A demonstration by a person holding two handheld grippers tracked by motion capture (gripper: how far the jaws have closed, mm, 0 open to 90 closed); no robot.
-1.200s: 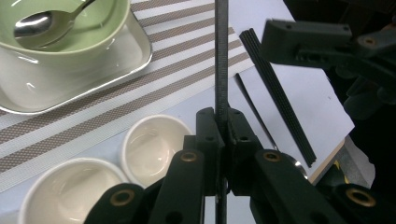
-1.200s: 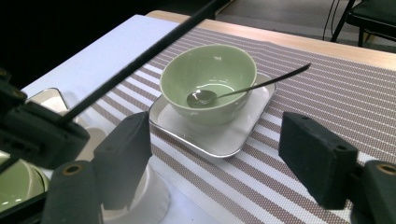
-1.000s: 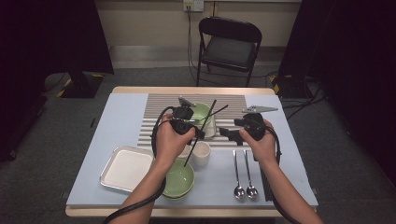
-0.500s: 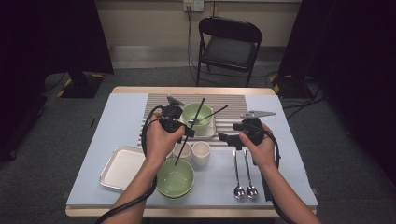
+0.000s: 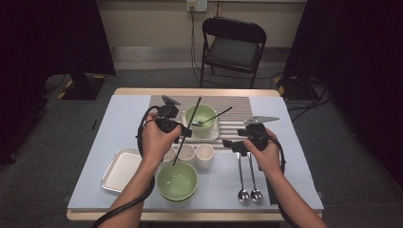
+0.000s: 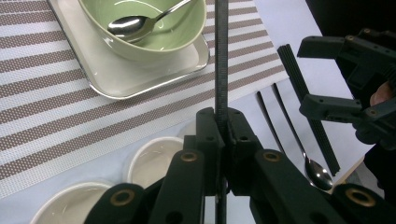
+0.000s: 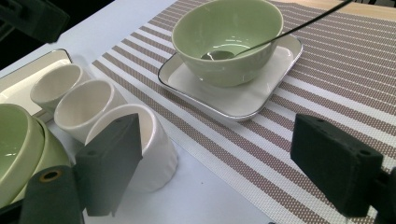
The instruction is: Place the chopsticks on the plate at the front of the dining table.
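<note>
Chopstick: black, clamped mid-length in the left gripper, slanting from above the striped mat down over the near green bowl; in the left gripper view it runs straight up from between the jaws.
Left gripper: jaws pressed tight on the chopstick, held above the three white cups near the middle of the table.
Right gripper: jaws spread wide with nothing between them, hovering just right of the cups, over the right part of the table; its own view looks past the cups to the far bowl.
Far green bowl: sits on a square white plate on the striped mat toward the table's far edge, a spoon lying in it with the handle leaning out over the rim.
Near edge: green bowl at centre, white tray toward the left corner, two spoons and a dark chopstick toward the right.
</note>
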